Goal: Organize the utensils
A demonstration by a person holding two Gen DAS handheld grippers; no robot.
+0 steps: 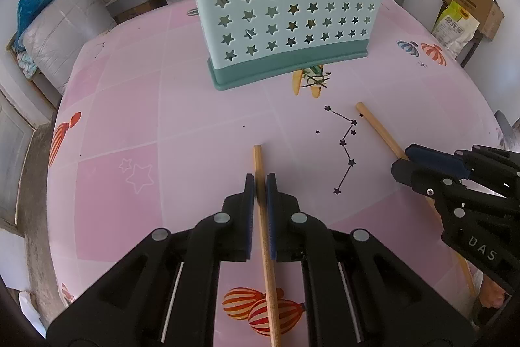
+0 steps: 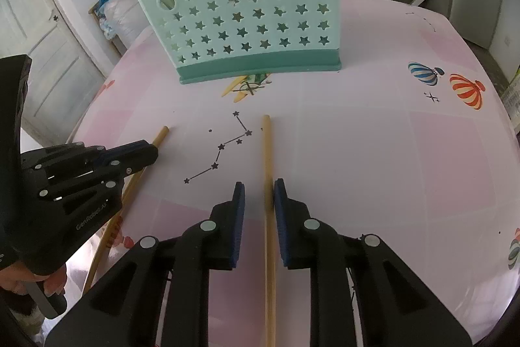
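Bamboo, two pieces: long round pale chopsticks lying on the pink balloon-printed tablecloth [image 2: 406, 152], near side of the table.

Item one, left chopstick [image 1: 265, 236]: pinched between the pads of my left gripper [image 1: 260, 184], jaws pressed together on the shaft.

Item two, right chopstick [image 2: 268, 217]: lying between the pads of my right gripper [image 2: 259, 189]; jaws still stand apart, the right pad just beside the stick, a clear gap on the left. Not yet held.

Item three, mint-green plastic utensil basket with star cut-outs [image 2: 247, 21]: upright at the far middle, more sticks showing over its rim.

Step in hand, as I judge it: picking up both chopsticks. Next move calls for closing my right jaws fully, then lifting both sticks and tipping them into the basket.
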